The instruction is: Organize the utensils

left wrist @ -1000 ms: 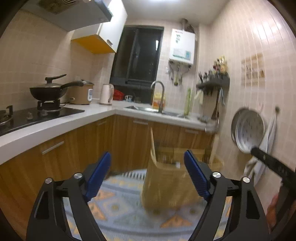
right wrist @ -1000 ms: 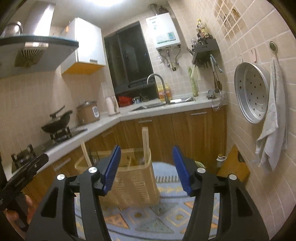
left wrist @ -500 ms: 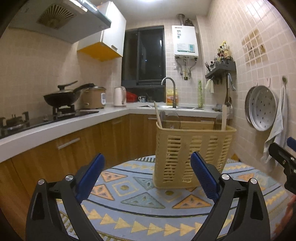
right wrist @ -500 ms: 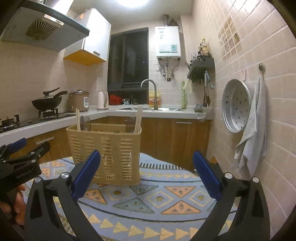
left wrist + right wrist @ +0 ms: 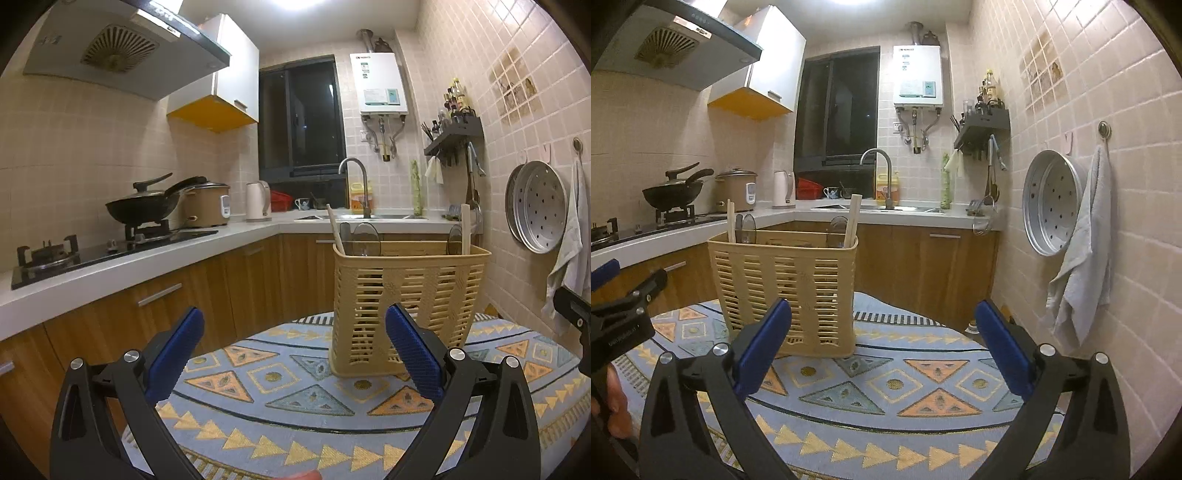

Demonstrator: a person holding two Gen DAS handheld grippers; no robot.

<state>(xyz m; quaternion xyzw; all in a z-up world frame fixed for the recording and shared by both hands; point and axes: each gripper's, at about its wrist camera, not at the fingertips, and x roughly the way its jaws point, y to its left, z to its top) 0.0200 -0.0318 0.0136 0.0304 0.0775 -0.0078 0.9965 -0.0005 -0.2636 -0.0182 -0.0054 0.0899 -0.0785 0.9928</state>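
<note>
A beige slotted utensil basket stands upright on a round table covered with a patterned blue cloth. Wooden chopsticks and dark spoons stick up out of it. The basket also shows in the right wrist view, left of centre. My left gripper is open and empty, a short way in front of the basket. My right gripper is open and empty, to the right of the basket. The left gripper's body shows at the left edge of the right wrist view.
A white counter with a stove and wok runs along the left. A sink and tap stand at the back. A steamer tray and towel hang on the right wall.
Both grippers have settled to a level view of the table, and the basket now stands upright in front of them. The right gripper's jaws have opened wider.
</note>
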